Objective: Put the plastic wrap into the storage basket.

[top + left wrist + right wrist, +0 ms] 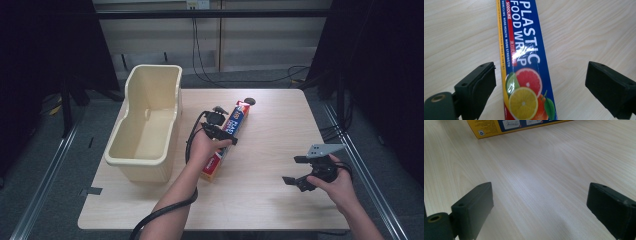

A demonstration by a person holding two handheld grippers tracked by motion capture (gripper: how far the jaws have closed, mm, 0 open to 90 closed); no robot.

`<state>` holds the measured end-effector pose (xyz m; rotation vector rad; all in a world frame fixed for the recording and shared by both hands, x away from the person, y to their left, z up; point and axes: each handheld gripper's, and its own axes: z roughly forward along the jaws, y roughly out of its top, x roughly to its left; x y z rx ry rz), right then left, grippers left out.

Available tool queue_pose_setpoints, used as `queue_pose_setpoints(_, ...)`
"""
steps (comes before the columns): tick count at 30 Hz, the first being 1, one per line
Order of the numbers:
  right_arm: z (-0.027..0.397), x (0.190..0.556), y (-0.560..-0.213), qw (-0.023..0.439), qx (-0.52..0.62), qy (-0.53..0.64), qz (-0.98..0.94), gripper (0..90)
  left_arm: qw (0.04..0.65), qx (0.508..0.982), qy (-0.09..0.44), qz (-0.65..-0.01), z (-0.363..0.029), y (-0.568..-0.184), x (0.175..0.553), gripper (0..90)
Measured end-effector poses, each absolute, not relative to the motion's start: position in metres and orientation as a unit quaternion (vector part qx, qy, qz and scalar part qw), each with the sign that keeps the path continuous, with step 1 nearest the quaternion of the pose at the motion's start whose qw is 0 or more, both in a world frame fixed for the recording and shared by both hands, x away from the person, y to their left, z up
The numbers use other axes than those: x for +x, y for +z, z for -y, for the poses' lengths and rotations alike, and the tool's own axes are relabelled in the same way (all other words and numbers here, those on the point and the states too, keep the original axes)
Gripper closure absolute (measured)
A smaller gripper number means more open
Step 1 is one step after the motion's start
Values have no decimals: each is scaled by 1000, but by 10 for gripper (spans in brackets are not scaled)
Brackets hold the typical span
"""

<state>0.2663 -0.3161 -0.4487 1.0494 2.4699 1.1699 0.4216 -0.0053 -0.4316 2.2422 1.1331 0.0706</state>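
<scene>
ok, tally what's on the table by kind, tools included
Plastic wrap box: 1
Cream plastic bin: 1
Small dark round object at the far end of the box, too small to identify: 1
Handheld tools: 2, left tool and right tool, both open
Total: 5

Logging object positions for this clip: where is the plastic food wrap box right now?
In the high view the plastic food wrap box lies flat mid-table, just right of the cream tub; the open left gripper straddles it, with the box between its fingers.
</scene>
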Motion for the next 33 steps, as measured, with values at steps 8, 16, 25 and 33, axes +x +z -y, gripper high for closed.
queue_pose_setpoints(8,316,266,-449,110,356,397,-839,73,296,856,37,-421,17,-437,435,128)
queue_pose_setpoints(16,319,266,-447,116,360,404,-833,78,272,866,43,-416,22,-444,448,151)
queue_pose_setpoints(25,319,265,-447,114,360,403,-834,79,257,869,45,-419,31,-450,456,225)
queue_pose_setpoints(33,320,265,-447,111,359,406,-833,79,237,871,48,-428,34,-456,462,290)
